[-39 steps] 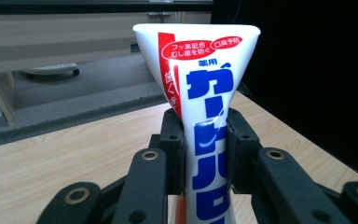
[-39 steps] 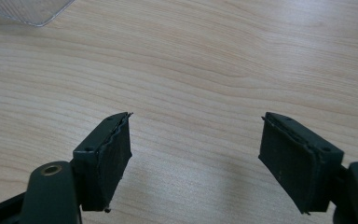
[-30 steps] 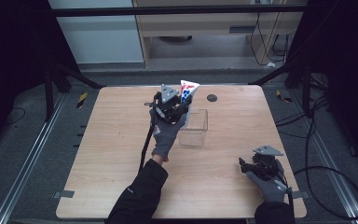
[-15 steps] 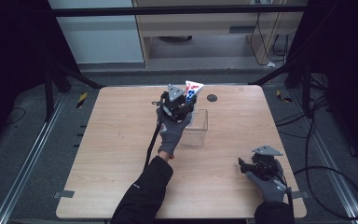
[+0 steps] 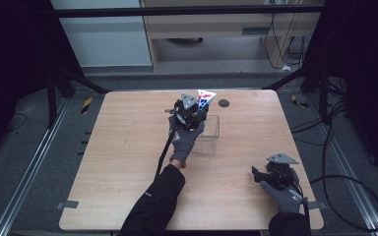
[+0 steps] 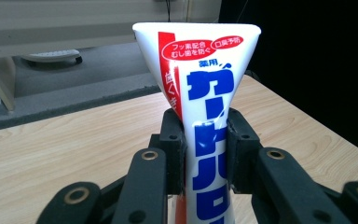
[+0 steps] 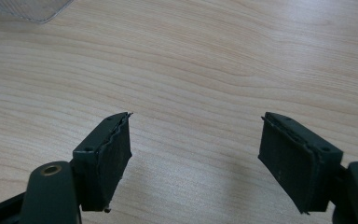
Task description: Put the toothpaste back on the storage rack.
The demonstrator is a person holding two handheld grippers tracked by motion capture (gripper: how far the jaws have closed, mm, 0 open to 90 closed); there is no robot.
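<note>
A white toothpaste tube [image 6: 205, 112] with blue and red lettering stands upright between the jaws of my left gripper [image 6: 206, 140], which is shut on it; its flat crimped end points up. In the high view the left gripper [image 5: 193, 114] holds the tube [image 5: 205, 98] over the near-left edge of a clear plastic box [image 5: 211, 132] in the middle of the table. My right gripper [image 5: 262, 175] rests near the table's front right, and its two pads [image 7: 109, 154] stand wide open just above bare wood with nothing between them.
A small dark round disc [image 5: 223, 103] lies near the table's far edge, right of the tube. The wooden table [image 5: 123, 147] has free room on its left half. A corner of the clear box [image 7: 28, 9] appears at the top left of the right gripper view.
My left gripper has carried the tube to the right and slightly down, toward the clear box. The right gripper has stayed in place.
</note>
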